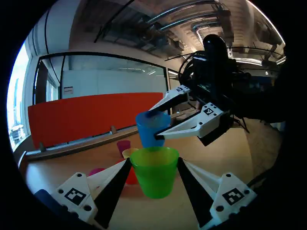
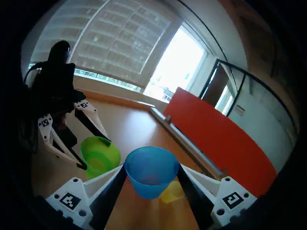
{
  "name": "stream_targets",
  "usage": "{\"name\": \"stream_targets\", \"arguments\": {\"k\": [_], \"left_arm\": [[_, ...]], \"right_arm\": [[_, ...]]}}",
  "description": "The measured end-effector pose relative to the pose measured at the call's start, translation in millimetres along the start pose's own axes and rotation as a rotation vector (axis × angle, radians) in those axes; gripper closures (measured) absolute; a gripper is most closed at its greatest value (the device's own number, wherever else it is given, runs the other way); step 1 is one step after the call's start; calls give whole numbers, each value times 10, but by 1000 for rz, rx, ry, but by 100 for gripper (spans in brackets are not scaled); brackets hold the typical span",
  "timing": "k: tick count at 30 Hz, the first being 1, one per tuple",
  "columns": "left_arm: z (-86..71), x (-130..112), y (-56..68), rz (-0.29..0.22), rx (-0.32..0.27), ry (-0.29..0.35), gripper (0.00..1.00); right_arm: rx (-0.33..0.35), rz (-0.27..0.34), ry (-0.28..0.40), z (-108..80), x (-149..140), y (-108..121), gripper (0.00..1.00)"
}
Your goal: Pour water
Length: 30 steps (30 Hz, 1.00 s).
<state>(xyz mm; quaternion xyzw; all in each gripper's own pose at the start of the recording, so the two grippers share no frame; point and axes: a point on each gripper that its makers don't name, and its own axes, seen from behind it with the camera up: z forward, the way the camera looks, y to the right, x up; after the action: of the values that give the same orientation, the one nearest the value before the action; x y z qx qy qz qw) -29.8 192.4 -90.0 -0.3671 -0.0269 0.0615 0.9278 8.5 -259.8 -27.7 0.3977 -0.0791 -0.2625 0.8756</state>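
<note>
A green plastic cup [image 1: 155, 182] stands upright in the air above the wooden table [image 1: 218, 153], with my left gripper [image 1: 154, 161] shut on its sides. Just behind and above it hangs a blue cup [image 1: 150, 132], with my right gripper [image 1: 152, 125] shut on it from the right. In the right gripper view the blue cup [image 2: 151, 172] sits between the right gripper's [image 2: 151, 166] fingers and I look into its open mouth. The green cup [image 2: 100, 156] lies to its left, clamped by the left gripper [image 2: 96, 155]. I cannot tell whether either cup holds water.
Several small cups stand on the table below: purple [image 1: 123, 145], yellow [image 1: 129, 152], red [image 1: 132, 177] and pink [image 1: 96, 171]. A yellow cup [image 2: 172, 192] shows under the blue one. A red partition [image 1: 92, 115] runs along the table's far edge.
</note>
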Motion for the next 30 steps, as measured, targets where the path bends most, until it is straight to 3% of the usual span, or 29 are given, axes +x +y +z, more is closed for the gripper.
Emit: {"name": "stream_targets", "arguments": {"k": [11,20,30], "left_arm": [[-29,-11,-40,7,9,-6,13],[-56,-4,-66,6,12,-10,13],[-106,-94,-82,7,13,-39,13]], "right_arm": [[41,246,-34,-47,-67,-79,7],[62,303,-49,-89,-86,-154,7],[60,343,-101,-155,-352,-195,7]]}}
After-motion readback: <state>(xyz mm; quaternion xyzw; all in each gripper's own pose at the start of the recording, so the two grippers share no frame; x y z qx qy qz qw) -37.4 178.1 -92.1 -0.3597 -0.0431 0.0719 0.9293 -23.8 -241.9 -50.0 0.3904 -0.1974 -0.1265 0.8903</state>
